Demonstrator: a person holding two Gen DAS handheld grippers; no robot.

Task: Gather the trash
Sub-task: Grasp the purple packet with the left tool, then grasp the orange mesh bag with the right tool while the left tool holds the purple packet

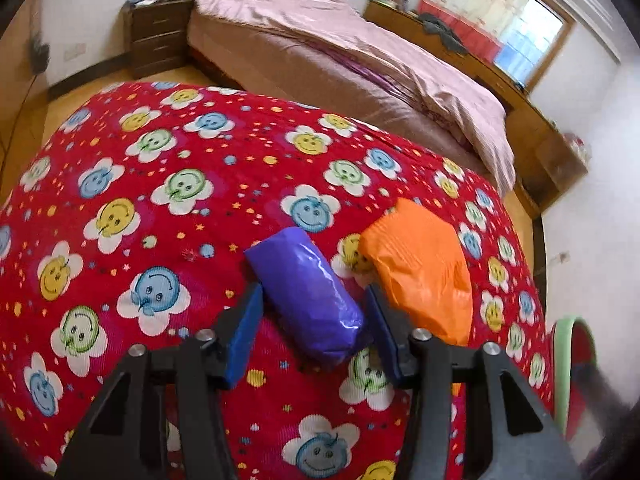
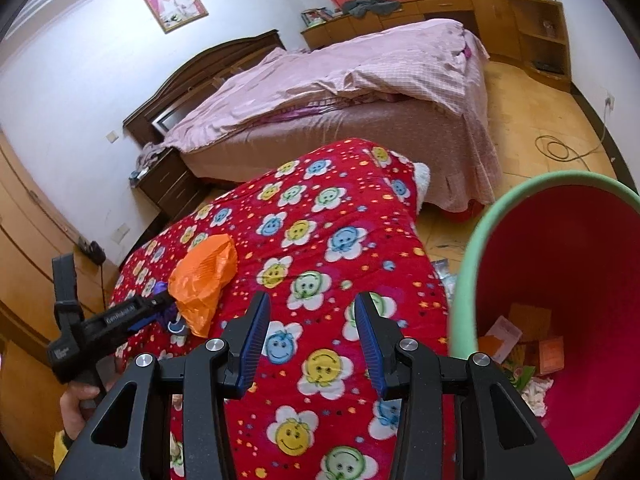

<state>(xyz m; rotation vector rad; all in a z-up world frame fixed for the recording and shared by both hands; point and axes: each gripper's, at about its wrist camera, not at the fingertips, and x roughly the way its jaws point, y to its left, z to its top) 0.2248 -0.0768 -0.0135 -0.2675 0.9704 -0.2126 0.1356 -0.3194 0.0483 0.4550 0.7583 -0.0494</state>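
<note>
A purple plastic packet point(image 1: 306, 292) lies on the red smiley-flower quilt point(image 1: 160, 200). My left gripper point(image 1: 314, 300) is open, its blue pads on either side of the packet, not closed on it. An orange plastic bag point(image 1: 420, 268) lies just right of the packet; it also shows in the right wrist view point(image 2: 204, 276), with the left gripper point(image 2: 160, 306) beside it. My right gripper point(image 2: 310, 312) is open and empty above the quilt point(image 2: 320, 240). A red bin with a green rim point(image 2: 464, 264) stands to its right, holding several pieces of trash point(image 2: 528, 352).
A bed with pink covers point(image 2: 360, 92) stands beyond the quilt, with a dark nightstand point(image 2: 168, 184) at its head. Wooden cabinets point(image 2: 520, 28) line the far wall. A cable point(image 2: 560, 148) lies coiled on the wood floor. The bin's rim point(image 1: 560, 360) shows in the left view.
</note>
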